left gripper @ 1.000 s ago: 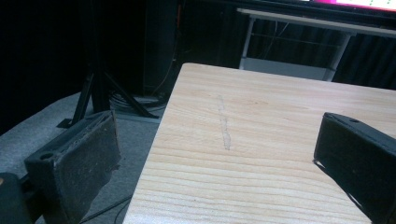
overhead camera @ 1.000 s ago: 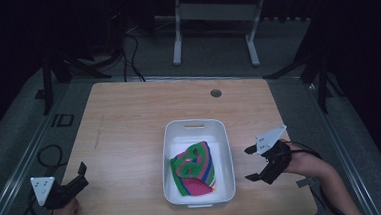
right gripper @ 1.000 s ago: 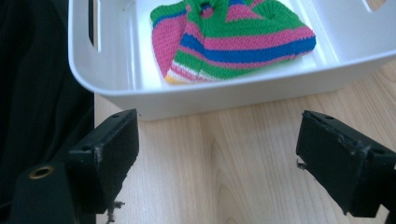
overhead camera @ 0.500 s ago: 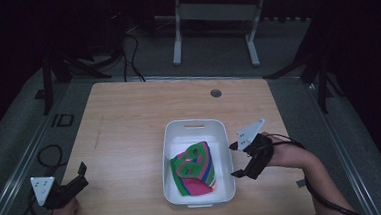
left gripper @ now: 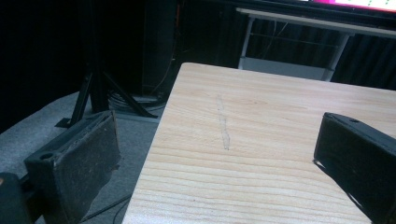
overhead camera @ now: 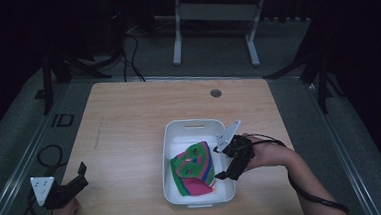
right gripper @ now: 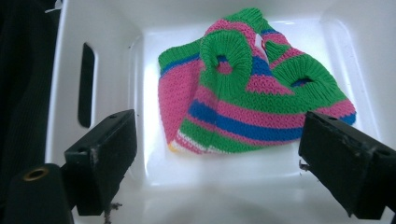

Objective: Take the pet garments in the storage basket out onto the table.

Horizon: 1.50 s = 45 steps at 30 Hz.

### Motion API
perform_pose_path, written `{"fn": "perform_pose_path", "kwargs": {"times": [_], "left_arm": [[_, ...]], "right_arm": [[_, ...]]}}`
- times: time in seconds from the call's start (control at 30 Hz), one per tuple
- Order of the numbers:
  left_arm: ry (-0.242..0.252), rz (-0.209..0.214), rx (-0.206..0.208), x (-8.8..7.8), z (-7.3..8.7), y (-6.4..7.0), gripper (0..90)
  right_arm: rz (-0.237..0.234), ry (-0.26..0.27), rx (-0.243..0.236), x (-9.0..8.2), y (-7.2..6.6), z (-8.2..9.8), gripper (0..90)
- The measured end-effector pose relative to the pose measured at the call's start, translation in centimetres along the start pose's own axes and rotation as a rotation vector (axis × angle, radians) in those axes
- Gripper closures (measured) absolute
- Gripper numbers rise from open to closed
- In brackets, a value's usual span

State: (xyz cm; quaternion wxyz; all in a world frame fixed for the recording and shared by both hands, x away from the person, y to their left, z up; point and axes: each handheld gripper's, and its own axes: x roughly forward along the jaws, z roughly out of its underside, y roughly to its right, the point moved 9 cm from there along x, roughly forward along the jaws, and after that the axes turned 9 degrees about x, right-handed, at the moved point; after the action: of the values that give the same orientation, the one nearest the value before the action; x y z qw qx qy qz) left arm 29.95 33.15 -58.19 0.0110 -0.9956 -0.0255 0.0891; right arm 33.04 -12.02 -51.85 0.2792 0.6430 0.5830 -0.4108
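White bin walls are the only obstacle on the surface; its top is open. Right gripper sits over the right wall, jaws apart, with bare bin floor between them and the knit garment. Left gripper hangs at the front-left corner, jaws apart, bare wood ahead.
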Motion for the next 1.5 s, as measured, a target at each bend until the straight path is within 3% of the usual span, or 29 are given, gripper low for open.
{"fn": "perform_pose_path", "kwargs": {"times": [0.67,1.07,1.33,1.5], "left_arm": [[-0.001,0.004,-0.001,0.0,0.0,0.0,0.9],[-0.001,0.007,-0.002,0.0,0.0,0.0,0.9],[-0.001,0.007,-0.001,0.0,0.0,0.0,0.9],[-0.002,0.009,0.001,0.0,0.0,0.0,0.9]], "right_arm": [[-0.009,-0.053,-0.046,5.8,0.9,-3.3,14.0],[-0.005,-0.124,-0.083,9.0,0.6,-4.3,18.9],[0.021,-0.204,-0.104,11.4,0.5,-3.4,19.1],[0.104,-0.257,-0.15,12.4,0.8,-2.8,26.4]]}}
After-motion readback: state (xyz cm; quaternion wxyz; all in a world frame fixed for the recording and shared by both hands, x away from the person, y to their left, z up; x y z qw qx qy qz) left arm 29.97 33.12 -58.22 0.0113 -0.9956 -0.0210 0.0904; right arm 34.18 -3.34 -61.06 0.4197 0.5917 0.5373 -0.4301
